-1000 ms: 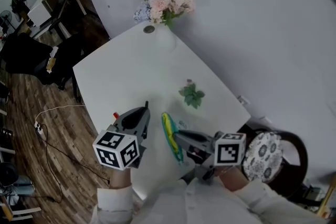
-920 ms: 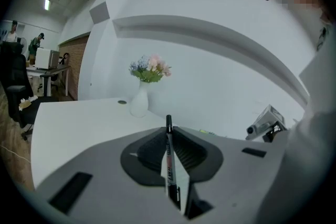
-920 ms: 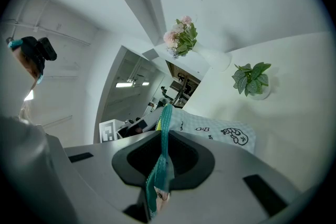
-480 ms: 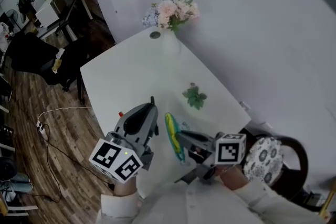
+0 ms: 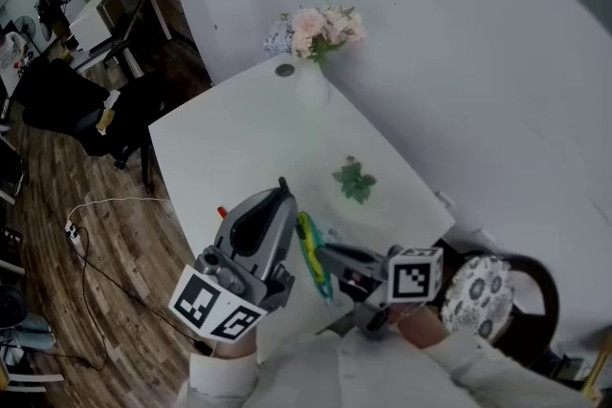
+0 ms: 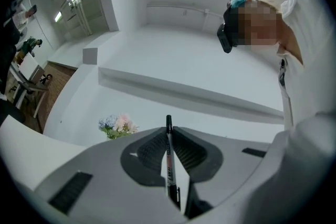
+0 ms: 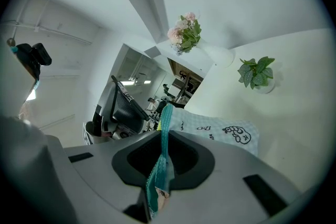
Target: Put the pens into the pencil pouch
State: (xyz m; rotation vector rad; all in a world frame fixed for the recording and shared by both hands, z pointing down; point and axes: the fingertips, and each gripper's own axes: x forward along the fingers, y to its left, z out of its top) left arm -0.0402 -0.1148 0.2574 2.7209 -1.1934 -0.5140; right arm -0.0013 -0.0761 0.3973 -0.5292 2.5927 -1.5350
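My left gripper (image 5: 279, 199) is lifted above the white table (image 5: 239, 143) and tilted upward. It is shut on a black pen (image 6: 169, 157), whose tip pokes out past the fingertips (image 5: 281, 182). Just right of it, my right gripper (image 5: 321, 251) is shut on the teal rim of the pencil pouch (image 5: 309, 248), holding that rim upright. In the right gripper view the rim (image 7: 162, 147) runs between the jaws, and the pouch's pale checked body (image 7: 223, 131) lies on the table beyond them. The left gripper (image 7: 125, 107) shows there to the left of the rim.
A vase of pink flowers (image 5: 314, 32) stands at the table's far end and a small green plant (image 5: 354, 179) near its right edge. Something small and orange-tipped (image 5: 222, 211) shows beside the left gripper. Left of the table are wood floor with cables and a dark chair (image 5: 57, 96).
The left gripper has risen and tipped upward with the pen, coming closer to the pouch rim. The right gripper and the pouch have stayed put.
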